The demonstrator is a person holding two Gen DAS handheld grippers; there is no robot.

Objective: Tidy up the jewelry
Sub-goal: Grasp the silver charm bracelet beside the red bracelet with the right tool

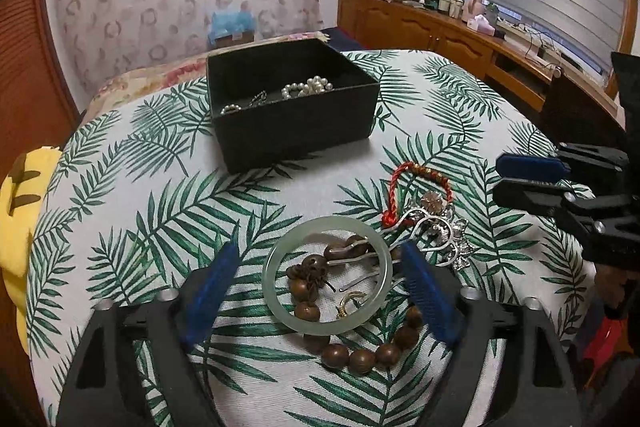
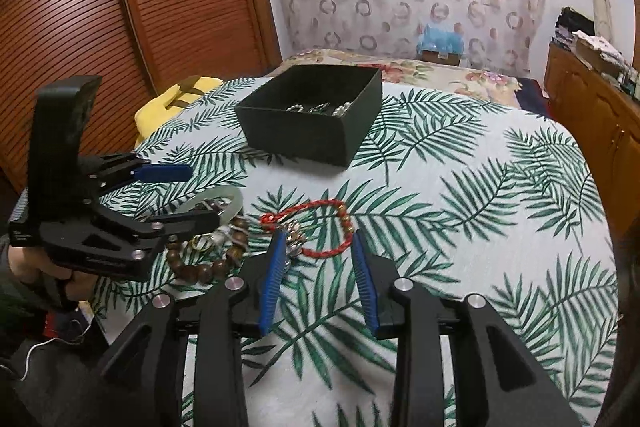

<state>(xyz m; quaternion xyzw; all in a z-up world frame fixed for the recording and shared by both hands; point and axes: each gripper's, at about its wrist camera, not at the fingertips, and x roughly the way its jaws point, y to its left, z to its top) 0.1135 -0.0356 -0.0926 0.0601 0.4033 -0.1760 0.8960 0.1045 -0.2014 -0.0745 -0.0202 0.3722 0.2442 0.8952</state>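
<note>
A pale green jade bangle (image 1: 326,277) lies on the leaf-print cloth, over a brown wooden bead bracelet (image 1: 360,355). My left gripper (image 1: 320,259) is open, its blue pads (image 1: 212,291) on either side of the bangle. A red braided cord bracelet (image 1: 416,187) and a silver flower hairpin (image 1: 436,231) lie to the right. My right gripper (image 2: 318,239) is open, its pads around the near part of the red cord bracelet (image 2: 320,227). A black box (image 1: 292,103) further back holds pearls (image 1: 308,87). A small gold earring (image 1: 350,301) lies inside the bangle.
The cloth-covered table (image 2: 480,187) drops off at its edges. A yellow cushion (image 1: 20,227) lies at the left. A wooden cabinet (image 1: 440,31) with clutter stands at the right, a slatted wooden door (image 2: 120,7) at the left.
</note>
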